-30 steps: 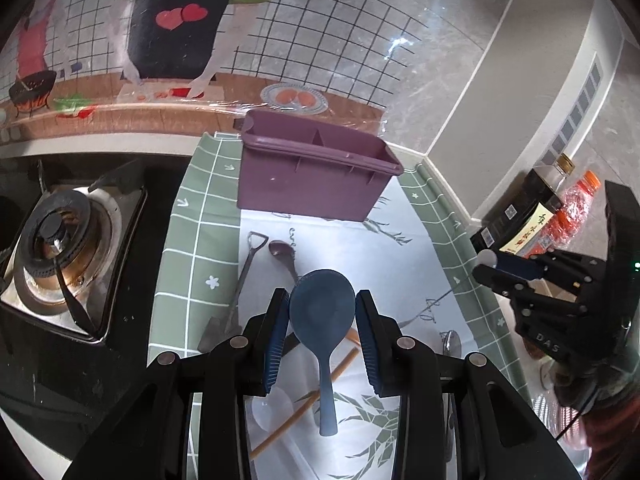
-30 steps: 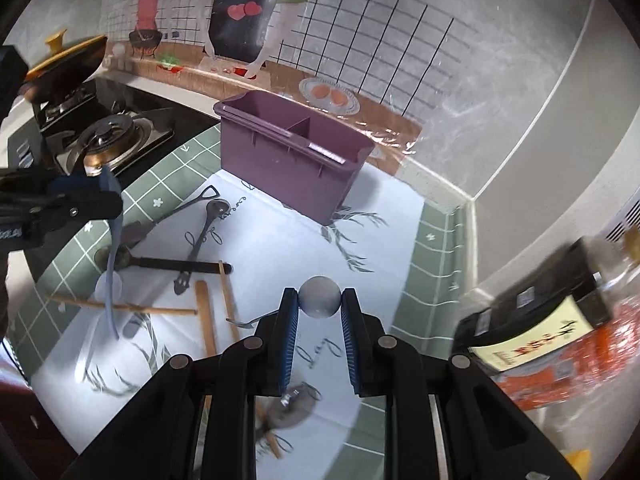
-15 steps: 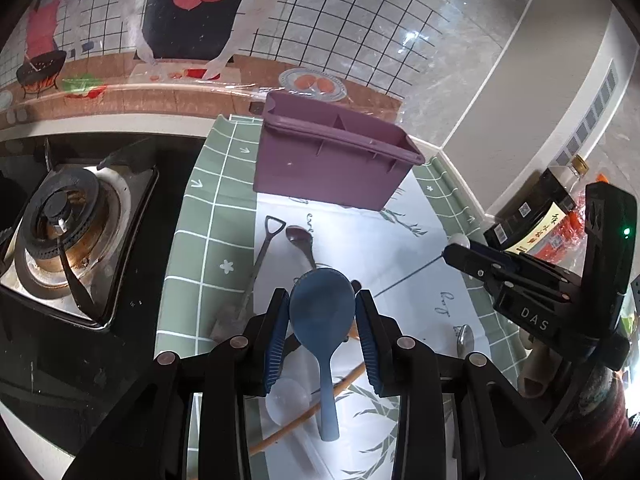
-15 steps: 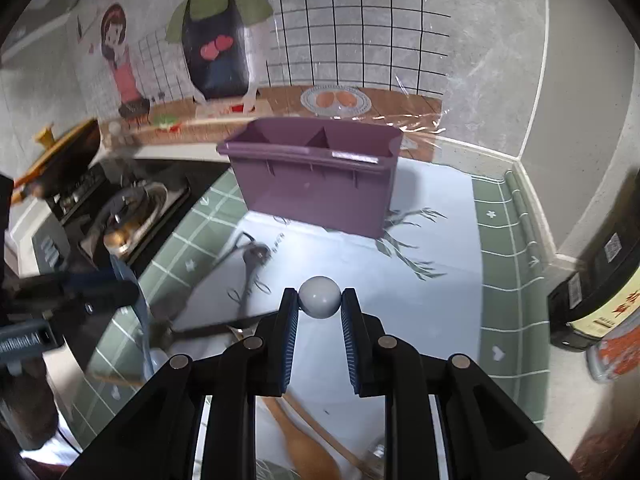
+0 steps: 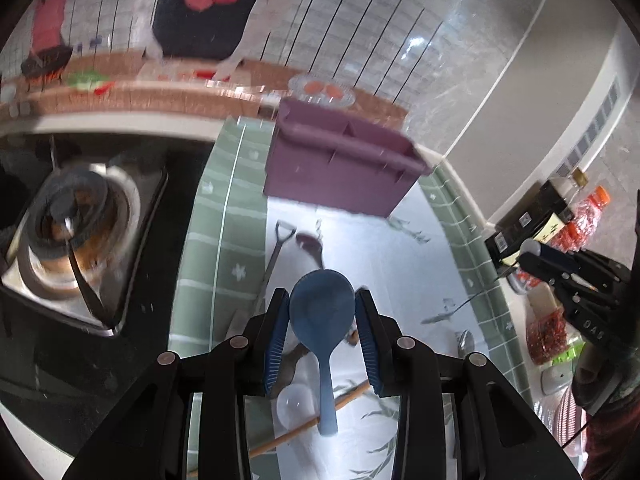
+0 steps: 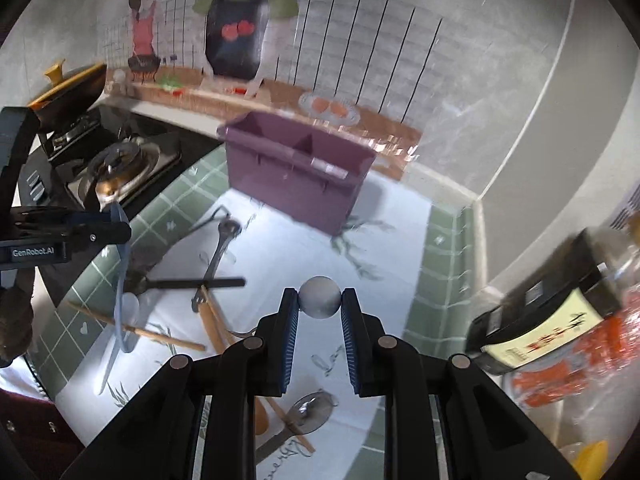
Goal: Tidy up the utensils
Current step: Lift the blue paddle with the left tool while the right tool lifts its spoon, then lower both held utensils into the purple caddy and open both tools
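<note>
Bench (image 6: pixel 444 248): covered by a white cloth printed with grey-green sprigs inside a green checked border; a gas hob (image 6: pixel 120 164) adjoins it to the left of the caddy. Caddy (image 6: pixel 296 172): purple plastic, rectangular, open-topped, split by a partition into two compartments, with a flanged rim; stands upright at the far end of the cloth against the illustrated wall. Rice paddle (image 5: pixel 322 320): blue plastic, matte, round flat blade tapering to a straight handle; lifted above the cloth in front of the caddy, blade toward the caddy, long axis running back toward the camera with the handle hanging down. Left tongs (image 5: pixel 322 312): ribbed blue pads clamped on either edge of the paddle blade. Right tongs (image 6: pixel 320 304): clamped on a small round whitish end (image 6: pixel 319 297), smooth and matte; the rest of that utensil is hidden, so its axis cannot be told. Loose utensils on the cloth in front of the caddy: a black-handled ladle (image 6: pixel 188 283) lying crosswise; a metal spoon (image 6: pixel 218 252) with its bowl toward the caddy; a shovel-shaped metal spoon (image 5: pixel 276 256) with a loop handle pointing at the caddy; wooden chopsticks (image 6: pixel 136 330) lying at angles; a translucent white spoon (image 5: pixel 296 404); a steel spoon (image 6: pixel 312 408) nearest the right wrist camera.
</note>
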### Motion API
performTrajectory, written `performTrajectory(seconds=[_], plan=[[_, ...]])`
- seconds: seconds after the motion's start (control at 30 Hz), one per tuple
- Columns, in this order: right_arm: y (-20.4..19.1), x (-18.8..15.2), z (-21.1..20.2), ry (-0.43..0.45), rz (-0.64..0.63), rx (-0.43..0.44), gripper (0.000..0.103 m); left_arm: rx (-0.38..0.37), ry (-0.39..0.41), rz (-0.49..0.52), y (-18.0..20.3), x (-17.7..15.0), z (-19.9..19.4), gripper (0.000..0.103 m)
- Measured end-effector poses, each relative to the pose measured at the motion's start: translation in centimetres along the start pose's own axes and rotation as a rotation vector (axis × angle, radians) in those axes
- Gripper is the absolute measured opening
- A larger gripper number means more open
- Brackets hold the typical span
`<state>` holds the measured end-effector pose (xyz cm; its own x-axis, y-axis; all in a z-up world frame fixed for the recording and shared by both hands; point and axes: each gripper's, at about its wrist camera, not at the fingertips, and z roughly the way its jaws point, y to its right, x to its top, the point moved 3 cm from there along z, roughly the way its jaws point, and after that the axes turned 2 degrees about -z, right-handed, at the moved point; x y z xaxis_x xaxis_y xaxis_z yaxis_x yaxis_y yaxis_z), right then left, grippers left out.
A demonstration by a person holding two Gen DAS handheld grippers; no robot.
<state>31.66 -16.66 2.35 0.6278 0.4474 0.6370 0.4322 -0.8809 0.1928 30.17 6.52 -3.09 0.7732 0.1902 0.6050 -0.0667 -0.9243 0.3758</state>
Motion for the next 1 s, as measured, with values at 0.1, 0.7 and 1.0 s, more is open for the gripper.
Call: performTrajectory(seconds=[0.1,0.7,1.0], plan=[[0.8,2.0,-2.8,0.082,0.017,-0.024,0.020,-0.024,0.052,0.034,1.7,2.4,-2.2,0.035],[4.1,18.3,-3.6,0.242,-0.036,-0.204,0.020,-0.079,0.445,0.201,8.8,22.3,-6.1,0.035],[3.3,16.5,9.1,0.051,-0.015,-0.153,0.020,-0.033,0.327,0.153,4.6,22.7,5.2,0.035]])
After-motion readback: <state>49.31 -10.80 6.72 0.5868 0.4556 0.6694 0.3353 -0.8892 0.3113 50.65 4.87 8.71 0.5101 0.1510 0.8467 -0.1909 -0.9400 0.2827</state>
